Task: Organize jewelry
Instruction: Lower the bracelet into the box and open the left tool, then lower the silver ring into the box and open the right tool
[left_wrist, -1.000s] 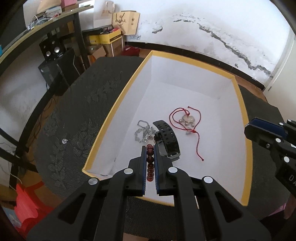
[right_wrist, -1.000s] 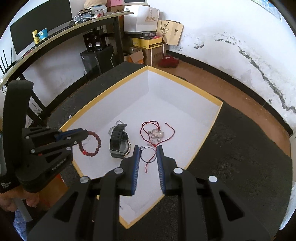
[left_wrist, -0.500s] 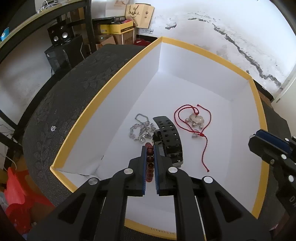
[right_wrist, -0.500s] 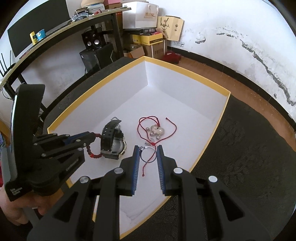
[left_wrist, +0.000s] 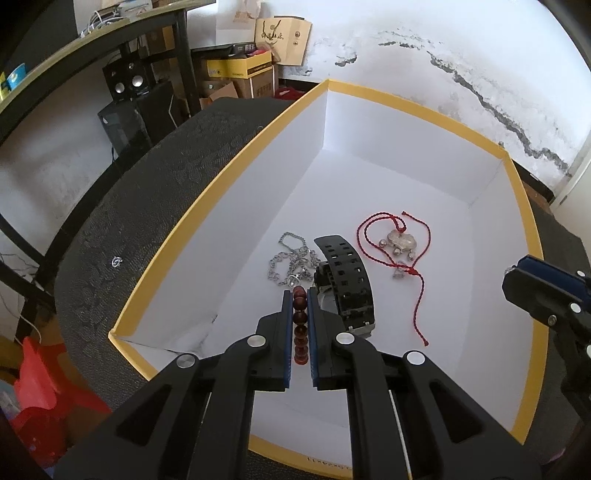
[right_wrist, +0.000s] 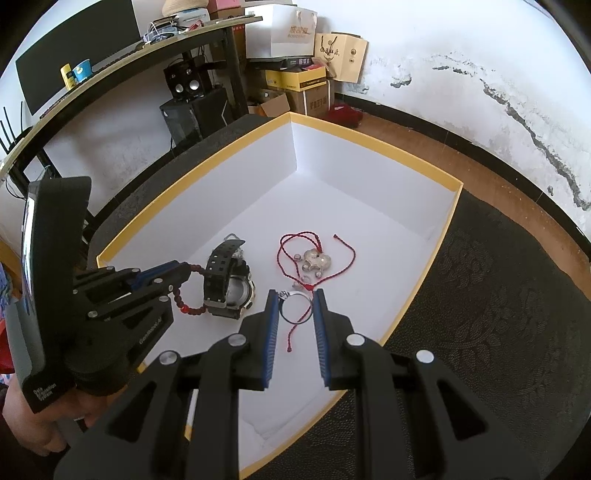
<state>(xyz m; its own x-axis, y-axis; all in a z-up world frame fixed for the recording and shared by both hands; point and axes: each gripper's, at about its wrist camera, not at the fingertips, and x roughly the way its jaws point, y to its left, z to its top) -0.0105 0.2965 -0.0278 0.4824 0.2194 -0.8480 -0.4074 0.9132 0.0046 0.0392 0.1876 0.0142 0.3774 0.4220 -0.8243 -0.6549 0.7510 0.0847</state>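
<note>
A white box with a yellow rim (left_wrist: 413, 107) (right_wrist: 369, 136) stands on a dark patterned cloth. In it lie a black watch (left_wrist: 347, 280) (right_wrist: 225, 280), a silver chain (left_wrist: 288, 258), and a red cord with a silver pendant (left_wrist: 400, 240) (right_wrist: 316, 258). My left gripper (left_wrist: 298, 295) (right_wrist: 184, 267) is shut on a dark red bead bracelet (left_wrist: 300, 325) (right_wrist: 181, 299), low inside the box beside the watch. My right gripper (right_wrist: 294, 295) (left_wrist: 535, 273) is shut on a thin silver ring (right_wrist: 295, 308), held over the box near the red cord's end.
The dark cloth (right_wrist: 498, 295) surrounds the box. A small silver item (left_wrist: 116, 262) lies on the cloth left of the box. Shelves, speakers and cardboard boxes (right_wrist: 303, 85) stand behind. A red object (left_wrist: 40, 387) lies low on the left.
My left gripper has carried the bead bracelet forward over the box's near rim and down beside the watch. My right gripper has kept its grip on the ring and barely moved.
</note>
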